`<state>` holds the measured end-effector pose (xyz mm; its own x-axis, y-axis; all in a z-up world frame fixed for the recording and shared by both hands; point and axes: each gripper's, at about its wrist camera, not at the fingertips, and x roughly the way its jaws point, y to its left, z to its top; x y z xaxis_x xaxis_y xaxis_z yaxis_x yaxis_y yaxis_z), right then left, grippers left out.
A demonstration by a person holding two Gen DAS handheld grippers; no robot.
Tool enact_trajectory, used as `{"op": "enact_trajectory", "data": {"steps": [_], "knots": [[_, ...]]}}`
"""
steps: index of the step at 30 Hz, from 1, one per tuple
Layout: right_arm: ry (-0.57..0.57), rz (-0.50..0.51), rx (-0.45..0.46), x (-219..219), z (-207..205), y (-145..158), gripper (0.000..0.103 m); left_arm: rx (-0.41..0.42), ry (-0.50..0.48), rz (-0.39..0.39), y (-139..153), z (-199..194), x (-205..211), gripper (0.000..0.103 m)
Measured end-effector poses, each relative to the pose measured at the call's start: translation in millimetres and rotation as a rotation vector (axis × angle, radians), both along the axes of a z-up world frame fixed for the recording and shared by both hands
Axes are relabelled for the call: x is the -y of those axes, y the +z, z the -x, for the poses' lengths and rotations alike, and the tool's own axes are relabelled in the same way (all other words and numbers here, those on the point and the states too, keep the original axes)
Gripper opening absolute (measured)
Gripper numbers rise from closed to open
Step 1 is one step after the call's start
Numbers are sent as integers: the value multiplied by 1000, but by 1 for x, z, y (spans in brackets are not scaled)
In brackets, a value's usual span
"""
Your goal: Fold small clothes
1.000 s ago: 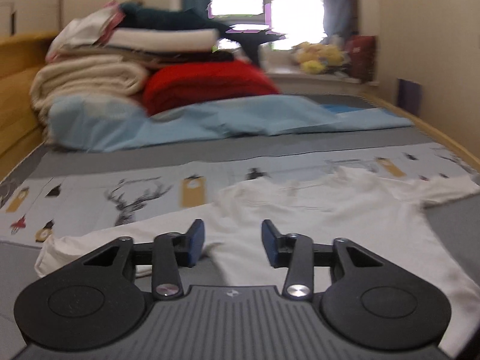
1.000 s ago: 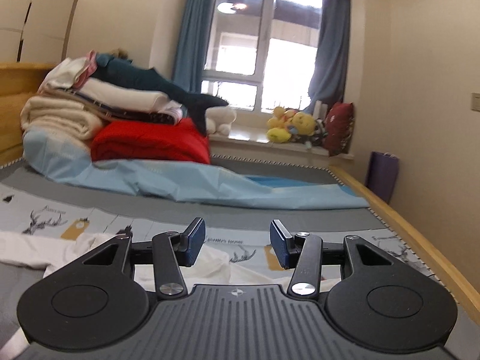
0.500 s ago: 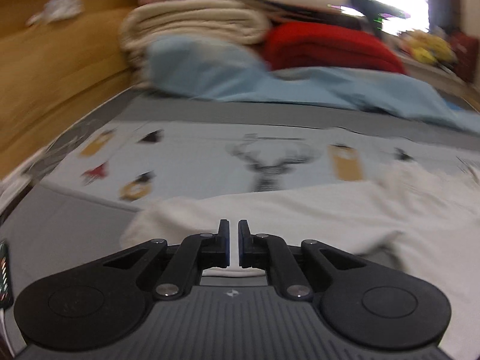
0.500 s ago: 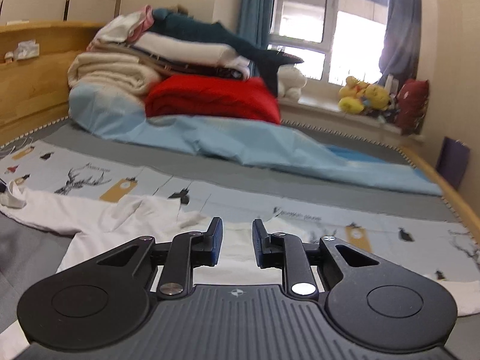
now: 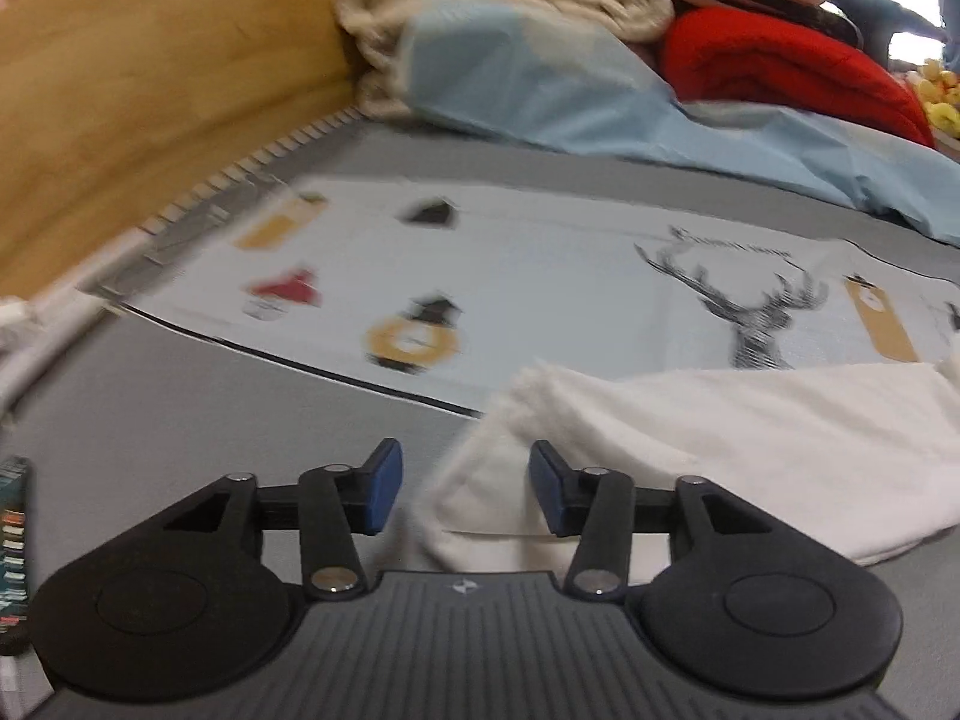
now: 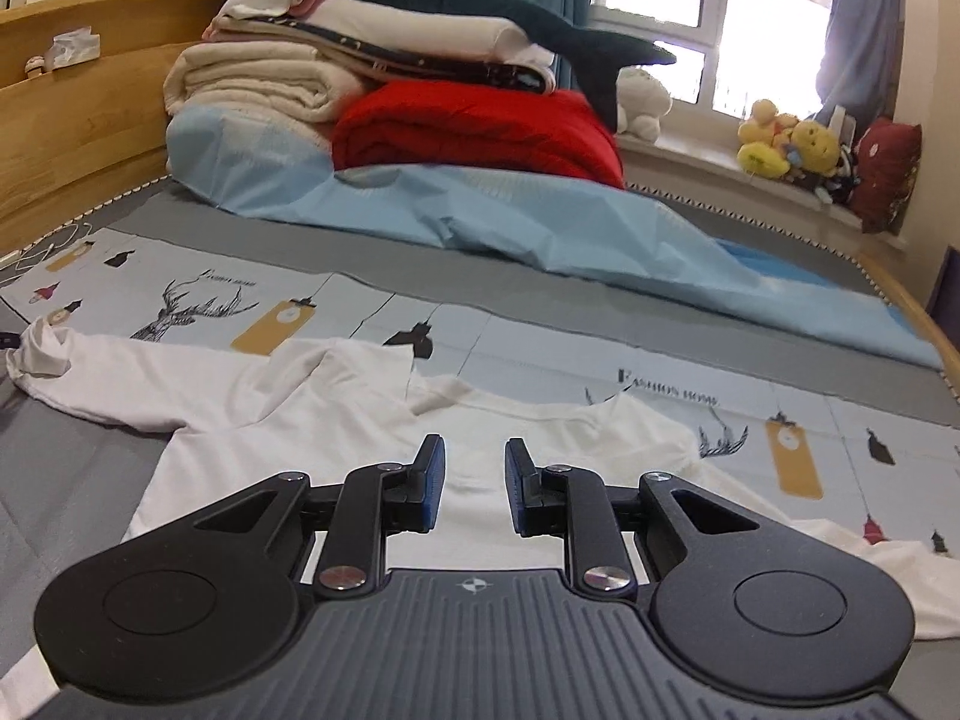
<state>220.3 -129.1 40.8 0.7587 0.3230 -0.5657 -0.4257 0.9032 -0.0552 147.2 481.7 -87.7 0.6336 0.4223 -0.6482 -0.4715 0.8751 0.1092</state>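
On the bed point(image 6: 528, 294), a white shirt point(image 6: 312, 414) lies spread under both open tools.

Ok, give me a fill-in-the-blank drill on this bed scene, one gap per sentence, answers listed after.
1. The garment spread on the bed is a ____ shirt.
2. The folded red blanket lies on a light ____ sheet.
3. The left gripper has its jaws ____ around the end of the sleeve.
4. The right gripper hangs over the shirt's ____, jaws apart.

Missing words: white; blue; open; body
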Motion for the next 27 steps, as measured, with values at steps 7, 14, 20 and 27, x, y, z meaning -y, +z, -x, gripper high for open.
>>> {"op": "enact_trajectory", "data": {"steps": [7,14,20,27], "knots": [[-13,14,-31,-2,-2,-7,23,19,-28,34,6,-9,9,0],[-35,0,-40,-1,0,-5,23,117,45,93,56,-15,28,0],[-43,-11,-47,-2,6,-6,23,78,51,144,46,-6,19,24],[-30,-7,-64,8,11,-7,23,16,15,156,11,12,-15,45]]}}
